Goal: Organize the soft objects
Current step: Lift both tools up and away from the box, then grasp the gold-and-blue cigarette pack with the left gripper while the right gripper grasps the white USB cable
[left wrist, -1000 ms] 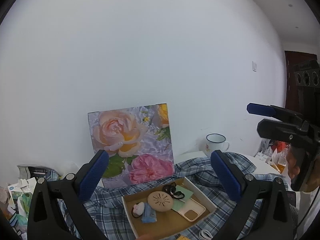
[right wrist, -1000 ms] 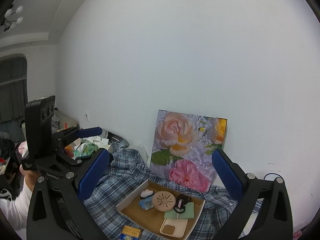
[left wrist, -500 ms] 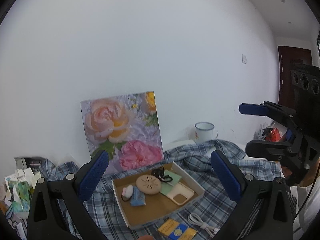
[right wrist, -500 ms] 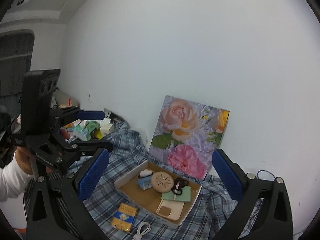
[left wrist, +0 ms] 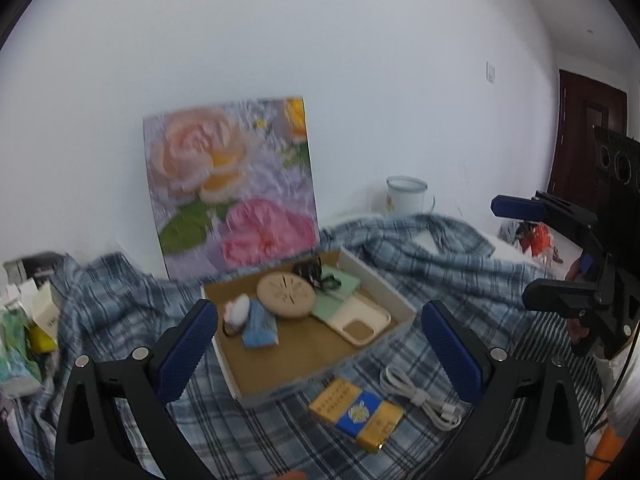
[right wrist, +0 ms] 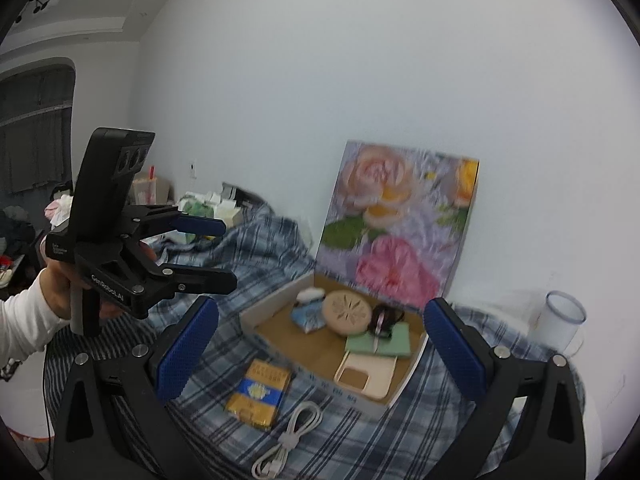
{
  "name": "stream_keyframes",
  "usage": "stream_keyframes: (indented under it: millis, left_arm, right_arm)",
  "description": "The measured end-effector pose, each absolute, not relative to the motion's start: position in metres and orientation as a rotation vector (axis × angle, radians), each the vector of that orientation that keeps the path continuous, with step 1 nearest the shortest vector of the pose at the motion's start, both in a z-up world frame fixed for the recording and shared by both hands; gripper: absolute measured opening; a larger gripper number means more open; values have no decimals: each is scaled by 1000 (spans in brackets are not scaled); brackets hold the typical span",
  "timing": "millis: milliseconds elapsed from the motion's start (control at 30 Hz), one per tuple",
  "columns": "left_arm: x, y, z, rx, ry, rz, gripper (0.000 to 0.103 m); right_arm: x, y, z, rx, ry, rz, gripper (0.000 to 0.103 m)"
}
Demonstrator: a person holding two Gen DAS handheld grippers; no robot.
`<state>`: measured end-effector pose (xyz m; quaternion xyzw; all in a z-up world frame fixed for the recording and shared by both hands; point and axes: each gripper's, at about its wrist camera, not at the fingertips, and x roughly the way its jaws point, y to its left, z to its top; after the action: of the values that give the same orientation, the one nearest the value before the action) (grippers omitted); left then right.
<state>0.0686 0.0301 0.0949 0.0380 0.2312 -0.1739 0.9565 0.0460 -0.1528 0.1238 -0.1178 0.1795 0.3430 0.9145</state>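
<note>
Your left tongs (left wrist: 318, 344) are spread wide and carry nothing; your right tongs (right wrist: 318, 344) are likewise released and empty. Both hover above the plaid cloth (left wrist: 460, 264) that covers the counter, with neither touching anything.

The coming move turns on what lies straight ahead and below: the shallow cardboard box (left wrist: 394, 298) sits between the fingers in both wrist views, just past the fingertips. From the left tongs the box runs with its long axis slanting away to the right; its near-left end holds the softest-looking pieces, so the left tongs look the nearer for those, in my judgement.

Inside the box, from that end: a small white plush piece (left wrist: 237, 312) touching a blue fabric pouch (left wrist: 260, 326), then a round tan disc (left wrist: 287, 294), a dark tangle that may be a hair tie or strap (left wrist: 316, 274) lying on a green flat pad (left wrist: 340, 288), and a cream phone case (left wrist: 358, 322) toward the near-right wall. Much of the box floor at the near side is bare.

Outside it, on the cloth near you, lie a blue and yellow packet (right wrist: 258, 394) and a coiled white cable (right wrist: 292, 436), side by side but apart. Behind the box a flower picture (left wrist: 232, 184) leans on the wall; a white mug (left wrist: 406, 196) stands well to the right.
</note>
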Motion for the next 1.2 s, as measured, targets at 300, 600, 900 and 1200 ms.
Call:
stream_keyframes:
  millis: [300, 600, 900, 1200]
  left_arm:
    - [88, 24, 33, 67, 629, -379, 103]
    - [92, 3, -1, 129, 735, -437, 103]
    - [103, -10, -26, 163, 875, -495, 103]
    - [113, -20, -43, 248, 971, -526, 103]
  right_arm:
    - [56, -157, 78, -216, 491, 735, 102]
    - [59, -157, 46, -219, 568, 760, 102]
    - [69, -155, 25, -220, 652, 765, 102]
    - [73, -151, 15, -239, 702, 767, 102]
